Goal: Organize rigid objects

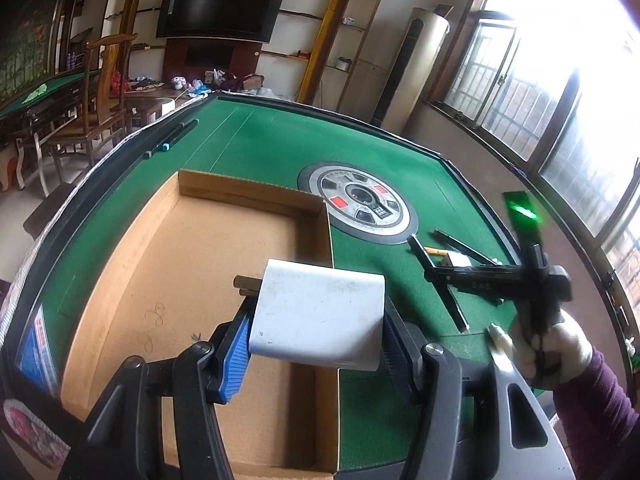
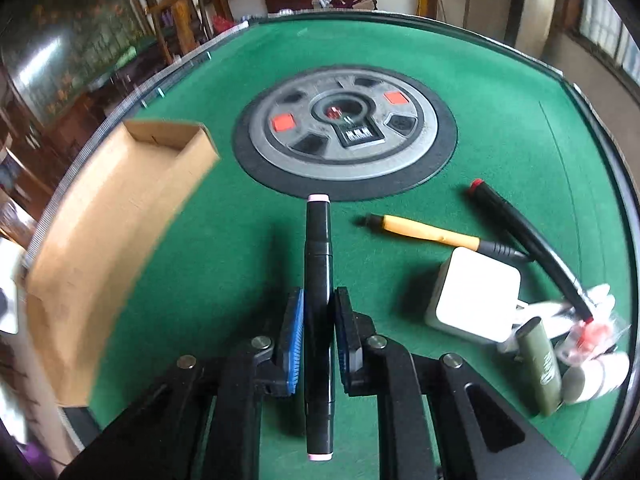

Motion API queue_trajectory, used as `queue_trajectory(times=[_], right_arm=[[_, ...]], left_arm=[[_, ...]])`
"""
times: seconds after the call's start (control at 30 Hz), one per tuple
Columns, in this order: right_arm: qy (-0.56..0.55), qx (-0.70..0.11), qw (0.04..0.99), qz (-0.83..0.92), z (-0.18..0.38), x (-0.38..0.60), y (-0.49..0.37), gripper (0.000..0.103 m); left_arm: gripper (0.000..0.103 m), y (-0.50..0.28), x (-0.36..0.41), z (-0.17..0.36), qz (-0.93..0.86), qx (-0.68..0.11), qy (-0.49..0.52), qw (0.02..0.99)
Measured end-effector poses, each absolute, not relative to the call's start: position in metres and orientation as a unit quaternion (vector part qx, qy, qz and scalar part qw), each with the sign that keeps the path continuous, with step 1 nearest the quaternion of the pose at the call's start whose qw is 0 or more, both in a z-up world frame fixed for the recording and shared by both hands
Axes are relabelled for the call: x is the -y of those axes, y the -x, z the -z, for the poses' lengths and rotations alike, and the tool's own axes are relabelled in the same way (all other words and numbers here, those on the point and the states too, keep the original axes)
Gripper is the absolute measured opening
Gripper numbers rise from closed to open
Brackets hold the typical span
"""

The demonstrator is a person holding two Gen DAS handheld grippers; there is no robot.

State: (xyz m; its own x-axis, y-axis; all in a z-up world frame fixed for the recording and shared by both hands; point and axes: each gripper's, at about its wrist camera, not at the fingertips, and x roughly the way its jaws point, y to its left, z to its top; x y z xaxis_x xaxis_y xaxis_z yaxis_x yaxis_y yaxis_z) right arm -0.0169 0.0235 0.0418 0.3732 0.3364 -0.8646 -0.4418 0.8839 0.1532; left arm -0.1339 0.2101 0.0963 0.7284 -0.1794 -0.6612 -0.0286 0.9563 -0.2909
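My left gripper (image 1: 316, 340) is shut on a white charger block (image 1: 320, 312) and holds it above the right wall of the open cardboard box (image 1: 192, 264). My right gripper (image 2: 318, 328) is shut on a black marker with pink ends (image 2: 318, 280), held above the green felt; it also shows in the left wrist view (image 1: 460, 276). On the felt to the right lie a yellow pen (image 2: 424, 234), a black pen with a red cap (image 2: 520, 224), a second white charger (image 2: 476, 296) and an olive green tube (image 2: 540, 364).
The green mahjong table (image 2: 500, 120) has a round grey control hub (image 2: 344, 128) at its middle. A plastic-wrapped red-and-white item (image 2: 588, 328) and a white cylinder (image 2: 596, 376) lie at the right edge. Two dark sticks (image 1: 172, 136) lie on the far left rim.
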Motion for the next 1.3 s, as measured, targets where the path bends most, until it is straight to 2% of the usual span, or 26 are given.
queue_trajectory(times=[0.2,0.33,0.53,0.8,0.83,0.87,1.0,1.07,1.2,1.3], right_arm=[[-0.083,-0.518,0.792,-0.313,-0.078,-0.044,0.009,0.014],[-0.153,-0.536,0.762,-0.330,-0.077,-0.082,-0.009,0.014],[-0.159,-0.560,0.754,-0.304,-0.056,-0.131,-0.021,0.014],[-0.140,-0.578,0.758,-0.270,-0.039,-0.155,-0.030,0.015],[-0.136,-0.576,0.761,-0.266,-0.037,-0.155,-0.032,0.017],[-0.130,-0.573,0.767,-0.259,-0.039,-0.154,-0.031,0.023],[-0.119,-0.546,0.789,-0.257,-0.050,-0.144,-0.025,0.027],[-0.109,-0.527,0.802,-0.257,-0.057,-0.136,-0.018,0.040],[-0.079,-0.474,0.839,-0.254,-0.080,-0.097,0.009,0.044],[-0.063,-0.438,0.869,-0.223,-0.092,-0.052,0.029,0.053]], left_arm=[[0.062,0.088,-0.223,-0.109,0.030,-0.371,0.120,0.920],[0.062,0.041,-0.246,-0.087,0.014,-0.408,0.158,0.899],[0.062,0.001,-0.269,-0.038,-0.018,-0.452,0.204,0.868],[0.061,-0.014,-0.280,-0.011,-0.007,-0.453,0.265,0.851],[0.062,-0.015,-0.281,-0.011,-0.003,-0.450,0.273,0.851],[0.063,-0.016,-0.282,-0.012,0.000,-0.445,0.280,0.850],[0.067,-0.008,-0.281,-0.025,0.005,-0.420,0.287,0.861],[0.067,-0.002,-0.280,-0.030,-0.005,-0.411,0.283,0.867],[0.067,0.017,-0.278,-0.029,-0.007,-0.391,0.280,0.877],[0.067,0.030,-0.270,-0.041,-0.004,-0.382,0.265,0.885]])
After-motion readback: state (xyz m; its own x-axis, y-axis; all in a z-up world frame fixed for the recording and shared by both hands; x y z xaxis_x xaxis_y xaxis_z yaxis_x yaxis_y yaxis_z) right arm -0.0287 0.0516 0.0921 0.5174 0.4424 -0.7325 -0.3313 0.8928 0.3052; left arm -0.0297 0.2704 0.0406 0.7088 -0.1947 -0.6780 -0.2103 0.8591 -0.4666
